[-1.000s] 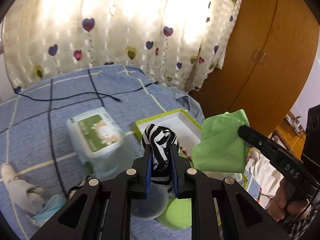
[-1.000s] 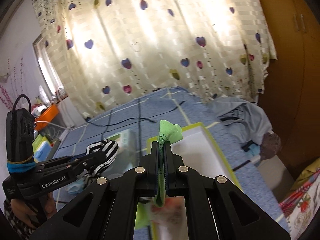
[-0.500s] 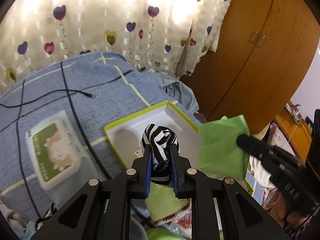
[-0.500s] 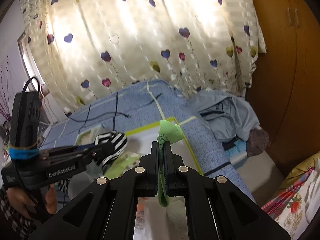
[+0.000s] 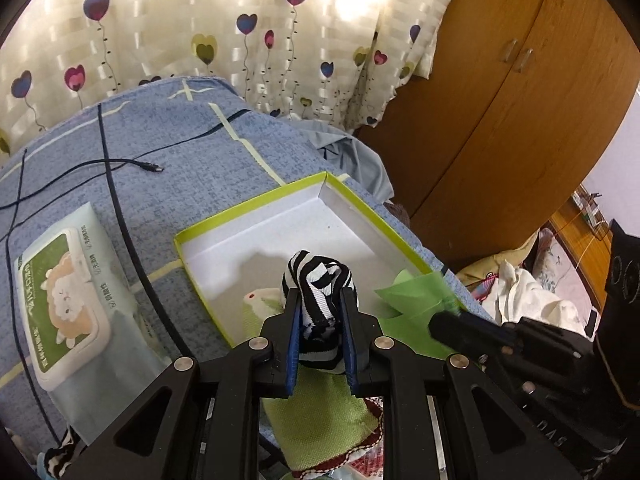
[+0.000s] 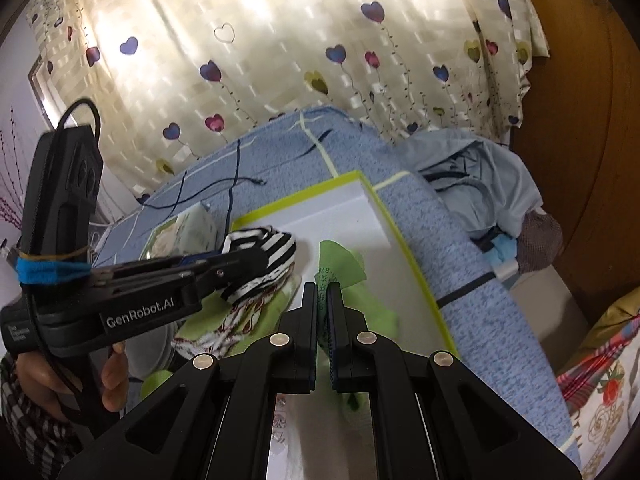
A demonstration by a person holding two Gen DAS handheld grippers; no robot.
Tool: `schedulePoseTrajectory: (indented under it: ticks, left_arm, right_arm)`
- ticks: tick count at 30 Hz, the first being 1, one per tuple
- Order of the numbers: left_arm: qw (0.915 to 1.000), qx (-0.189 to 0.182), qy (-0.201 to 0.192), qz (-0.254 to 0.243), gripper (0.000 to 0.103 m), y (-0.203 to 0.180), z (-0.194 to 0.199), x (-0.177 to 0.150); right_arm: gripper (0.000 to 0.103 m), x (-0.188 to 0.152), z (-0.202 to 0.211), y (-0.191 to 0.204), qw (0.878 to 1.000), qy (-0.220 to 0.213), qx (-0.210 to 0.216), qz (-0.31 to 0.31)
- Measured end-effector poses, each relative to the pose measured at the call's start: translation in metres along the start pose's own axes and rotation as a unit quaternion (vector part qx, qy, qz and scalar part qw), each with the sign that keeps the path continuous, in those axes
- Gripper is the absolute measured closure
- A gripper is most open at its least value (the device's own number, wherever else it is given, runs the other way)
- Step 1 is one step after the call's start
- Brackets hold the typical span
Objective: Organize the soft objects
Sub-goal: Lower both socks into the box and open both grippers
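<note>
My left gripper (image 5: 320,300) is shut on a black-and-white striped sock (image 5: 318,286), held just over the near part of a shallow white box with a lime rim (image 5: 248,202). From the right wrist view the same sock (image 6: 264,248) bulges out of the left gripper (image 6: 256,258). My right gripper (image 6: 321,290) is shut on a thin green cloth (image 6: 340,260) that hangs into the box (image 6: 412,256); in the left wrist view this cloth (image 5: 412,300) lies at the box's right edge. A green knitted piece with a red-and-white border (image 5: 324,424) lies under the sock.
The box sits on a blue bedspread (image 5: 168,136) with a black cable (image 5: 120,164) across it. A wet-wipes pack (image 5: 64,300) lies left of the box. Grey-blue clothing (image 6: 476,184) is heaped at the bed's far edge, beside a wooden wardrobe (image 5: 520,100).
Both grippers have sunk toward the box, and the left one has shifted right from over the wipes pack. The sock and the green cloth now hang low over the box's floor.
</note>
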State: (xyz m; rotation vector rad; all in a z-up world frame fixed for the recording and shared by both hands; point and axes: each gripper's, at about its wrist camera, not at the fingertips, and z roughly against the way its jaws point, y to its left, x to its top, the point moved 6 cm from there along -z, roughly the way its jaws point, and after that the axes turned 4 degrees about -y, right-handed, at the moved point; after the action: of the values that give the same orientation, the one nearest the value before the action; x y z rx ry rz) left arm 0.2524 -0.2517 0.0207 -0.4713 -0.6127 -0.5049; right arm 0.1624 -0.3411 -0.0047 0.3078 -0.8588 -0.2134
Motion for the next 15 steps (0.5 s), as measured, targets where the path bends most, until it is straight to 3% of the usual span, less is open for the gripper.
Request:
schedulePoseTrajectory:
  ticks: [3,8,12,14,15]
  left_arm:
    - [1.0000,-0.003,0.002,0.002,0.086,0.0002,-0.0017,-0.0005]
    - [0.9999,-0.012,0.004,0.005,0.071,-0.0013,-0.0015,-0.0014]
    - [0.9999,-0.012,0.004,0.002,0.067,-0.0045,-0.0003,-0.0020]
    - [0.9999,-0.016,0.003,-0.001,0.056,-0.0064,0.0011,-0.0029]
    - [0.9998,-0.018,0.001,-0.003,0.055,-0.0075,0.0022,-0.0031]
  right_arm:
    - [0.098,-0.0036,-0.0027,0.0015,1.000,0.007,0.001,0.001]
    - [0.098,-0.0070,-0.0053,0.0014,1.000,0.014,-0.004,0.001]
    - [0.098,-0.0065,-0.0037,0.0020,1.000,0.012,-0.009,0.000]
    - [0.094,-0.0064,-0.0030,0.0017,1.000,0.011,-0.014,-0.001]
    - [0.094,-0.0065,-0.0026,0.0017,1.000,0.010,-0.016,-0.001]
